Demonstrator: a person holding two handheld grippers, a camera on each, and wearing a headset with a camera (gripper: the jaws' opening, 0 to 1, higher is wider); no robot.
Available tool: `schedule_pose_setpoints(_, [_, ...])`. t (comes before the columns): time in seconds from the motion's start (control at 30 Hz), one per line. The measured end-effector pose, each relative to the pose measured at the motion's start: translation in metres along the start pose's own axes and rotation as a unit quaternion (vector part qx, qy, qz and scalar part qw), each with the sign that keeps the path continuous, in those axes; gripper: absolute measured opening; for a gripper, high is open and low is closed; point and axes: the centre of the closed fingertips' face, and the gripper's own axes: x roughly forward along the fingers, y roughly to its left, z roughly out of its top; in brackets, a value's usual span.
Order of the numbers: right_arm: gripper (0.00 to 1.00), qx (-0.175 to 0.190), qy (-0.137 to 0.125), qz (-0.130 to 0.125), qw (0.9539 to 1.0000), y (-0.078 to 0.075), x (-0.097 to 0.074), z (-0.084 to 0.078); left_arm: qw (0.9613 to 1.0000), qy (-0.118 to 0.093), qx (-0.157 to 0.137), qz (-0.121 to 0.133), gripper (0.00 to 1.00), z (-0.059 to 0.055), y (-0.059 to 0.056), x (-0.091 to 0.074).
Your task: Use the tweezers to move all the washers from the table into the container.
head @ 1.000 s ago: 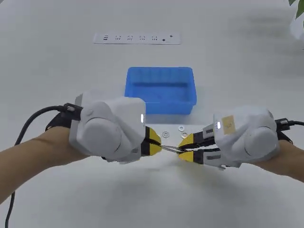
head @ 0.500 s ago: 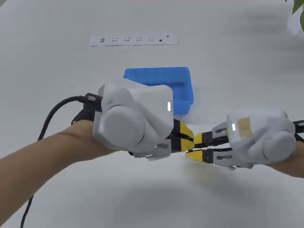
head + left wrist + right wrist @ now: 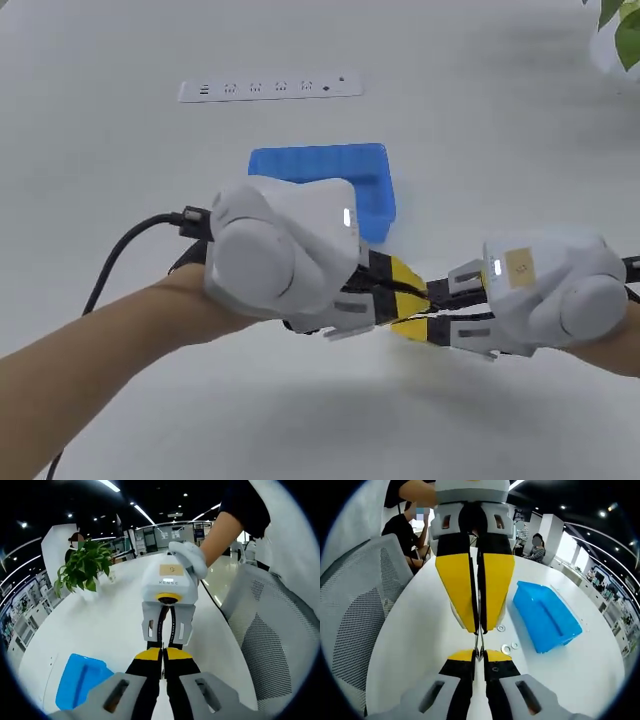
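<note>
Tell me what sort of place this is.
Probably an open-plan office. A mesh chair stands at a long white table, and rows of strip lights run across a wide ceiling.

A wide white tabletop (image 3: 500, 100) carries a white power strip (image 3: 270, 88) near its far edge and a leafy potted plant (image 3: 82, 567) towards its far right corner. A grey mesh chair (image 3: 270, 645) stands beside it. Strip lights (image 3: 145, 514) cross a dark ceiling; bright panes (image 3: 567, 545) beyond are probably windows
</note>
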Motion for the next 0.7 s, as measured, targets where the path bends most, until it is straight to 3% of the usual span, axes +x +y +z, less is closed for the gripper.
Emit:
schedule_pose_setpoints(0.23, [0.08, 0.006, -0.012, 0.0, 0.9999, 0.001, 0.003, 0.012, 0.9996, -0.022, -0.013, 0.015, 0.05, 0.0, 0.0, -0.017])
schedule_pose_setpoints(0.47, [0.1, 0.005, -0.021, 0.005, 0.9998, 0.01, 0.01, 0.027, 0.9989, -0.03, -0.021, 0.029, 0.05, -0.002, -0.007, -0.034])
schedule_pose_setpoints(0.7, [0.15, 0.02, -0.022, 0.0, 0.9996, 0.011, 0.016, 0.033, 0.9974, -0.04, -0.039, 0.046, 0.05, -0.006, -0.003, -0.05])
